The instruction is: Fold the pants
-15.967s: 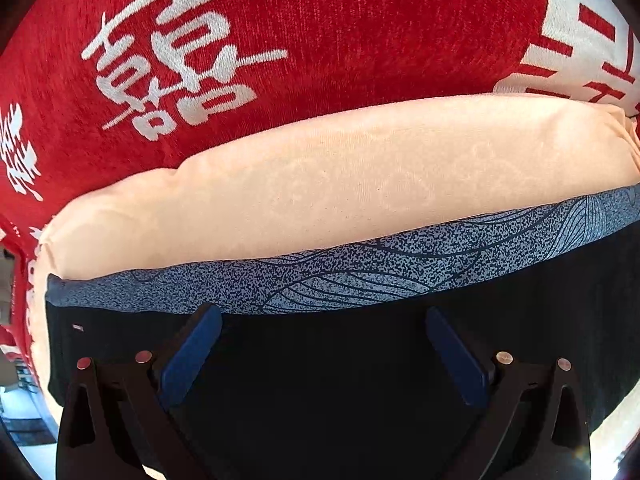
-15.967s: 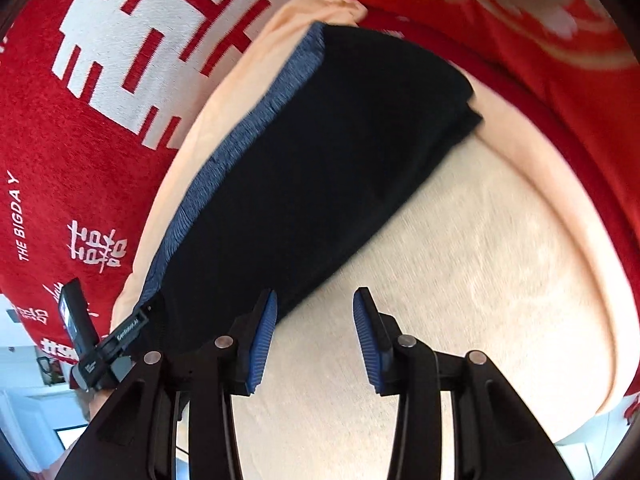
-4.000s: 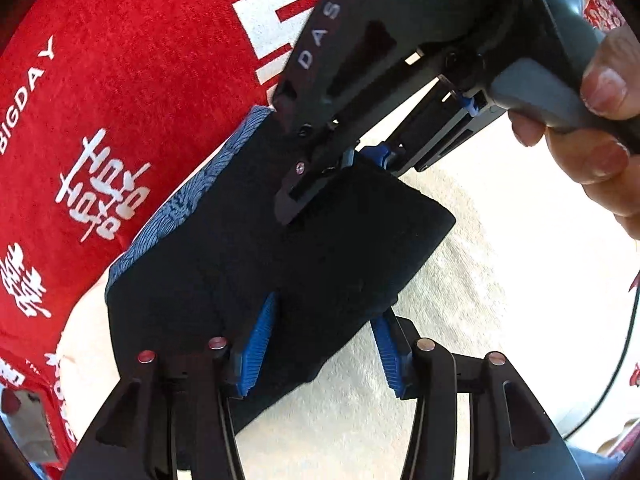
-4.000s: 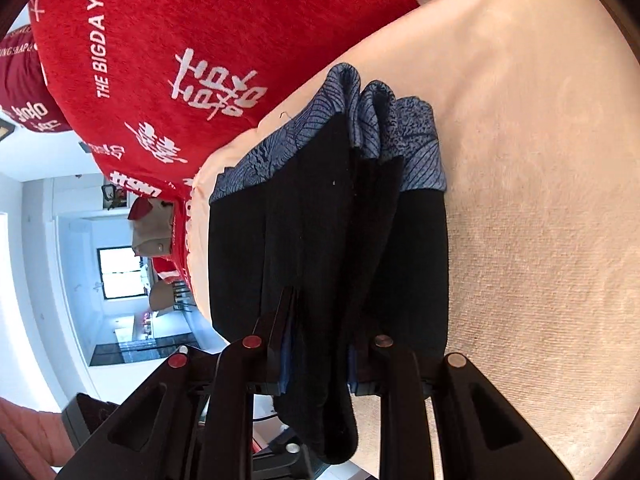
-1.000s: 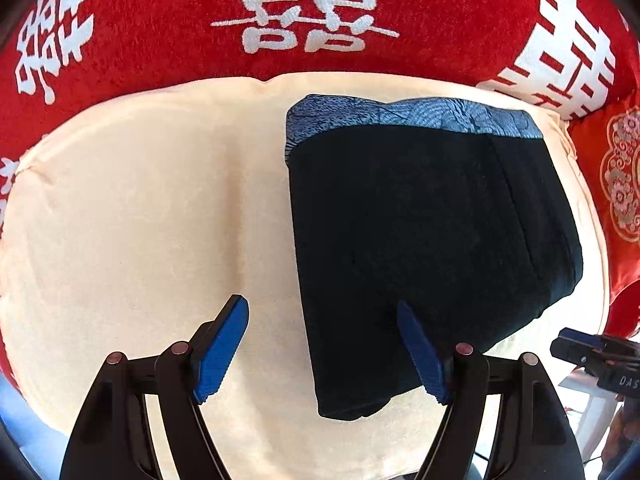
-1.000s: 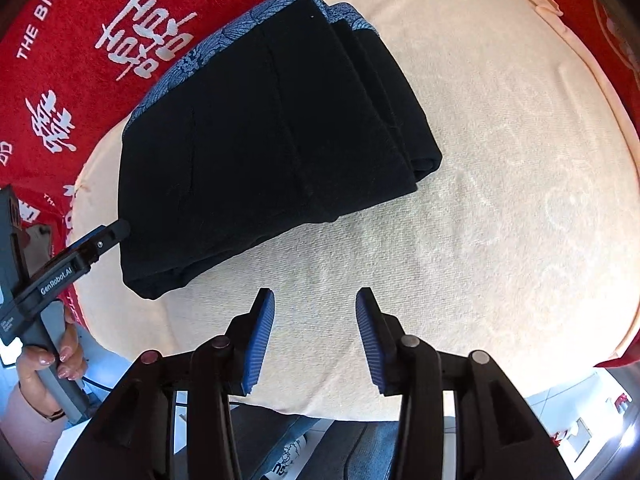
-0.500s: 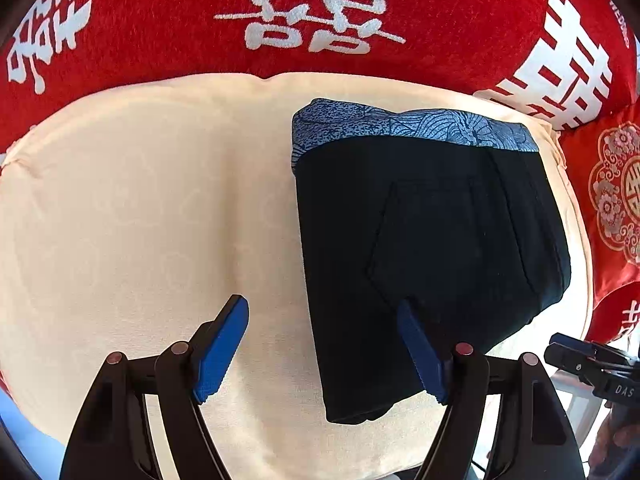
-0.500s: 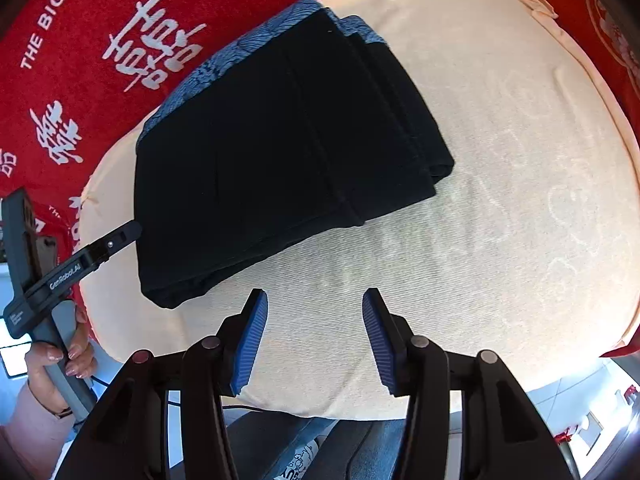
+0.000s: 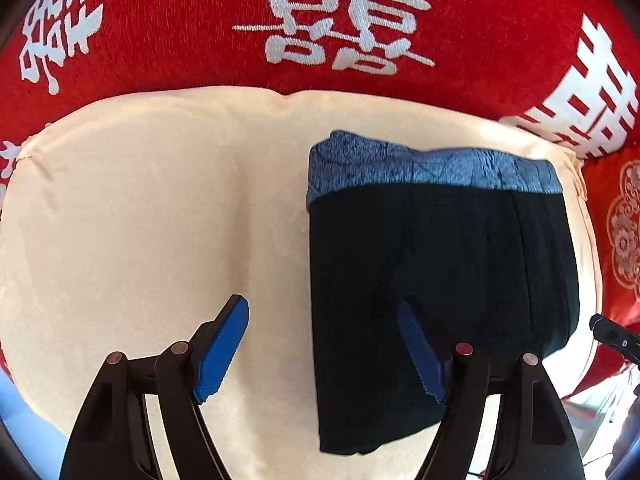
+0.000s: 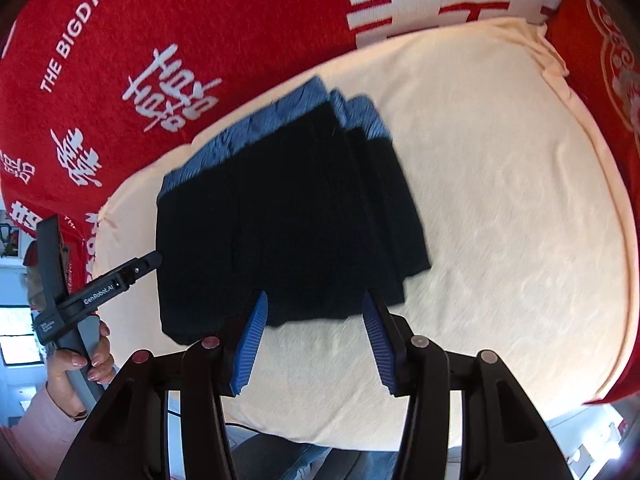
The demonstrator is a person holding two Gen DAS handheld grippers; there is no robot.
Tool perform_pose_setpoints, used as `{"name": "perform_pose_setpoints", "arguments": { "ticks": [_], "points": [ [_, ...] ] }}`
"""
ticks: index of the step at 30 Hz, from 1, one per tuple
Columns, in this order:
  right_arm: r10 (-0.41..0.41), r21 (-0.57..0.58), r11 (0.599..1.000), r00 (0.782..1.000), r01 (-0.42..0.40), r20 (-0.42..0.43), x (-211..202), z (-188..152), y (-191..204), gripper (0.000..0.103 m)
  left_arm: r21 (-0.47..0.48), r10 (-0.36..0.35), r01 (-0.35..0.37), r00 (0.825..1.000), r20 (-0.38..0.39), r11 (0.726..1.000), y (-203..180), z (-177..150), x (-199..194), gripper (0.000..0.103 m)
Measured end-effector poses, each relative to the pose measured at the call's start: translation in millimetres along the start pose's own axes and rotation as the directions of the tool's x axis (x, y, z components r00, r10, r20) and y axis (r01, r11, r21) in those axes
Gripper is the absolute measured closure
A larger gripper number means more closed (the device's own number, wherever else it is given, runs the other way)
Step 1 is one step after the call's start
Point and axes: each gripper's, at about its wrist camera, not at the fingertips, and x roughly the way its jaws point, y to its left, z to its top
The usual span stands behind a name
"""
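Note:
The black pants (image 9: 440, 272) with a blue patterned waistband lie folded into a compact stack on the cream cushion (image 9: 140, 220). They also show in the right wrist view (image 10: 280, 220), with layered edges on the right side. My left gripper (image 9: 324, 344) is open and empty, hovering above the stack's near left edge. My right gripper (image 10: 314, 332) is open and empty, just above the stack's near edge. The left gripper also shows in the right wrist view (image 10: 136, 270), beside the stack's left edge.
A red blanket with white characters (image 9: 340, 20) surrounds the cream cushion (image 10: 520, 200) on the far side. A red patterned pillow (image 9: 624, 232) lies at the right. The cushion's near edge drops off to the floor (image 10: 580, 440).
Both grippers have drawn nearer to the folded pants, and the right gripper's jaws have opened wider. The pants lie still on the cushion.

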Motion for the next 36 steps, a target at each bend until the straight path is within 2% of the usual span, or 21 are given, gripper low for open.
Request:
{"name": "perform_pose_setpoints", "arguments": {
  "ticks": [5,13,19,21,23,24,26,29,31,33,36],
  "points": [
    [0.008,-0.003,1.000,0.999,-0.008,-0.042,6.1,22.8,-14.8,0.046,-0.019,0.026,-0.026,1.000,-0.011,0.999,-9.3,10.9,1.4,0.025],
    [0.031,0.000,1.000,0.995,-0.032,-0.096,16.7,36.5,-30.7,0.046,-0.038,0.044,-0.045,0.998,-0.034,0.998,-23.3,18.1,3.4,0.025],
    [0.055,0.005,0.999,0.990,-0.054,-0.131,25.2,44.0,-37.9,0.034,-0.017,0.000,-0.001,0.998,-0.069,1.000,-27.0,19.6,8.8,0.026],
    [0.069,0.005,0.998,0.988,-0.069,-0.136,26.8,46.9,-39.4,0.030,-0.012,0.005,-0.006,0.996,-0.090,1.000,-26.1,18.7,11.7,0.025],
    [0.084,0.002,0.996,0.987,-0.084,-0.139,28.2,49.2,-40.2,0.025,-0.021,0.006,-0.008,0.996,-0.092,1.000,-23.9,18.6,11.8,0.018],
    [0.090,-0.001,0.996,0.986,-0.091,-0.141,29.2,50.6,-40.6,0.024,-0.022,0.020,-0.022,0.996,-0.090,1.000,-22.9,18.8,11.6,0.009],
    [0.097,-0.005,0.995,0.984,-0.099,-0.149,32.1,53.1,-41.6,0.023,-0.026,0.024,-0.026,0.996,-0.085,0.999,-20.7,19.7,10.6,0.008],
    [0.108,-0.005,0.994,0.982,-0.110,-0.154,36.9,57.4,-45.7,0.021,-0.069,-0.053,0.047,0.995,-0.087,0.996,-12.5,23.3,9.3,0.008],
    [0.125,0.005,0.992,0.980,-0.126,-0.155,39.6,60.7,-51.0,0.018,-0.097,-0.116,0.106,0.988,-0.099,0.990,-7.3,25.9,12.5,0.008],
    [0.157,0.021,0.988,0.973,-0.156,-0.169,45.0,65.3,-57.6,0.017,-0.121,-0.187,0.171,0.974,-0.129,0.978,0.0,27.5,19.4,0.008],
    [0.191,0.035,0.982,0.963,-0.187,-0.189,53.0,70.7,-67.1,0.015,-0.115,-0.218,0.200,0.962,-0.166,0.973,11.2,27.4,27.6,0.008]
  ]
}}
